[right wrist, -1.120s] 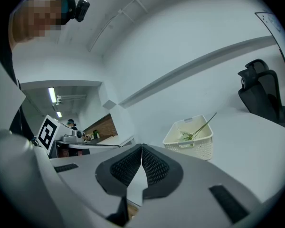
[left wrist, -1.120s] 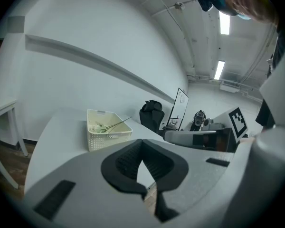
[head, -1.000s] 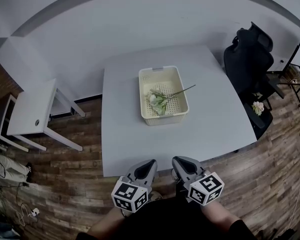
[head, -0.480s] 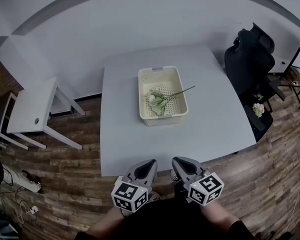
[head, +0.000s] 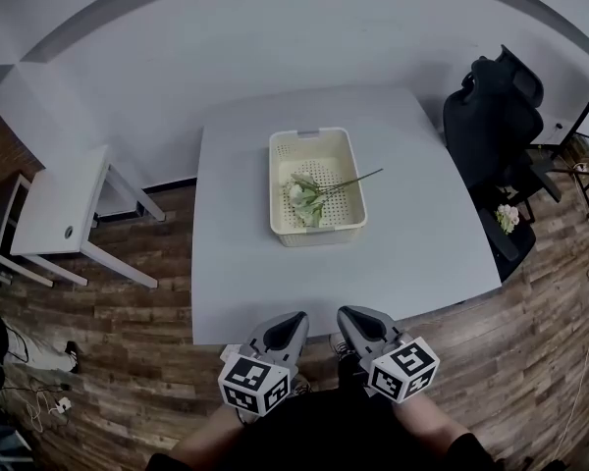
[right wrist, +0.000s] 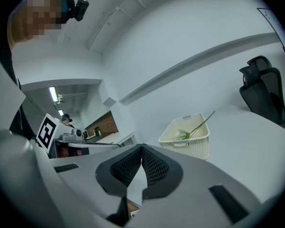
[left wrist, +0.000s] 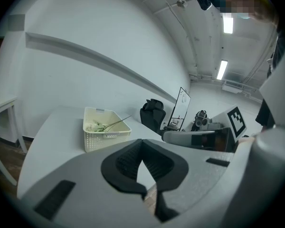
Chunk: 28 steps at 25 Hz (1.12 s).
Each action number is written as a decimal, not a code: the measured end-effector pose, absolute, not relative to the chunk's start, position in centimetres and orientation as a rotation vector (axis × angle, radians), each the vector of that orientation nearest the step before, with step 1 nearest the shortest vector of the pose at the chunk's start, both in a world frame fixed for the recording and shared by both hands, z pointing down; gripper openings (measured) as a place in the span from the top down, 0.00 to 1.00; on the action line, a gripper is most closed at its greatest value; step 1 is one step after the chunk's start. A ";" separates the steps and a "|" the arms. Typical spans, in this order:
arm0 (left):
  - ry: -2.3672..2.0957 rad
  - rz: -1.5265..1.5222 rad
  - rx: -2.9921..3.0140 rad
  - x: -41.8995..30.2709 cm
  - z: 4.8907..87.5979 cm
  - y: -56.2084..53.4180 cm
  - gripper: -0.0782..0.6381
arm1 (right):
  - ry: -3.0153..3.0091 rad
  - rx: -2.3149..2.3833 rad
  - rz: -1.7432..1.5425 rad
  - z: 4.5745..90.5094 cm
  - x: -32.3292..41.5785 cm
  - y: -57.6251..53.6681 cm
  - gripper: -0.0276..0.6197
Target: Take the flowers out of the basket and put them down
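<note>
Nothing picked up yet, both grippers parked at the near edge of the table (head: pixel 245 283).

Left gripper (head: pixel 296 318): fingers (left wrist: pixel 125 161) closed tip to tip, nothing between them. Right gripper (head: pixel 346 315): same, fingers (right wrist: pixel 155 167) pressed together, empty.

The flowers (head: pixel 306 197) lie in the basket (head: pixel 317 234) mid-table. That is straight ahead of both sets of fingers and well apart from them, so it takes a full forward reach.

Key relation is the long axis:
- The blossoms sit bunched on the basket floor, left of centre.
- The stem runs from there ahead and to the right, and its bare end pokes out over the basket's right rim.
- So the stem lies diagonal to the fingers' line of approach, neither along it nor square across it.

Judgement: the basket is roughly centred between the two grippers, so reach is about equal. What tips it is the exposed stem end on the right gripper's side, which makes that one the natural pick.

It would need to open first, go forward, then turn so the fingers close across the stem where it clears the rim and the wall can't block them.

Risk: the basket looks light and perforated. A snagged stem could drag it, so the left gripper may need to steady it.
</note>
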State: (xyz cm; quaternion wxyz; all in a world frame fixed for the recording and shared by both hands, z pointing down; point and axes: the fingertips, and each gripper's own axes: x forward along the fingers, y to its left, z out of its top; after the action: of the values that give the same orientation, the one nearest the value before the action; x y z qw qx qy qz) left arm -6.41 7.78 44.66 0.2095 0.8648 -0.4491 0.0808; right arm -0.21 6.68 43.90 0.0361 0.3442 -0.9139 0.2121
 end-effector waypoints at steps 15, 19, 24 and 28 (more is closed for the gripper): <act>-1.292 0.221 2.367 -4.8 44.9 4.6 0.88 | -2.799 0.995 0.521 43.1 1.3 1.9 0.92; -1.321 0.228 2.359 -4.3 45.0 3.0 0.88 | -2.798 0.976 0.459 43.0 1.8 -0.3 0.92; -1.349 0.248 2.347 -3.9 45.3 0.9 0.88 | -2.789 0.951 0.426 43.2 2.4 -3.2 0.92; -1.363 0.252 2.329 -3.6 45.7 -0.9 0.88 | -2.780 0.926 0.420 43.8 2.7 -5.3 0.92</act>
State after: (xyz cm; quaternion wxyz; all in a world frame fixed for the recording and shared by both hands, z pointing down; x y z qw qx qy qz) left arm -3.59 -0.95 45.73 0.2139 0.8394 -0.4913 0.0907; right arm 2.72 -5.34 43.82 0.0906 0.3114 -0.9353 0.1414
